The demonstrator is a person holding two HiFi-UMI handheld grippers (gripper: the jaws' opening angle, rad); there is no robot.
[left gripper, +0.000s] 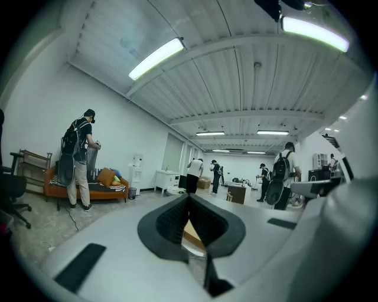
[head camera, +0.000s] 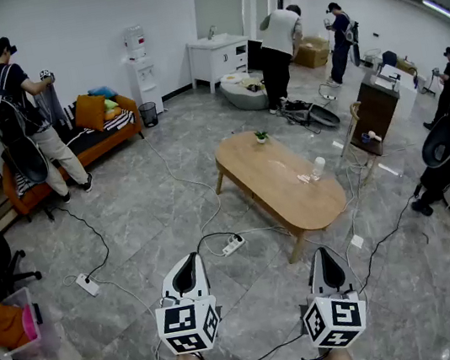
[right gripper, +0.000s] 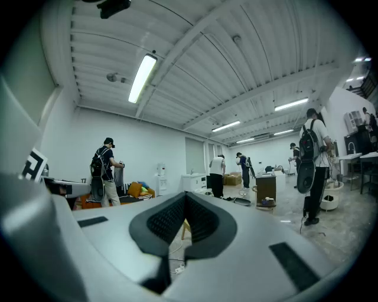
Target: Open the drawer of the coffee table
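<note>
An oval wooden coffee table (head camera: 280,178) stands in the middle of the room, well ahead of both grippers; a small plant (head camera: 261,136) and a clear cup (head camera: 318,168) sit on its top. No drawer shows from here. My left gripper (head camera: 190,262) is held level at the lower middle, jaws shut and empty. My right gripper (head camera: 323,254) hangs beside it, also shut and empty. In the left gripper view the left gripper (left gripper: 189,197) has its tips together, a sliver of table behind. In the right gripper view the right gripper (right gripper: 185,197) shows the same.
Cables and a power strip (head camera: 233,244) lie on the grey floor between me and the table. An orange sofa (head camera: 82,143) lines the left wall with a person (head camera: 27,118) by it. A dark cabinet (head camera: 376,111) stands right of the table, with more people beyond.
</note>
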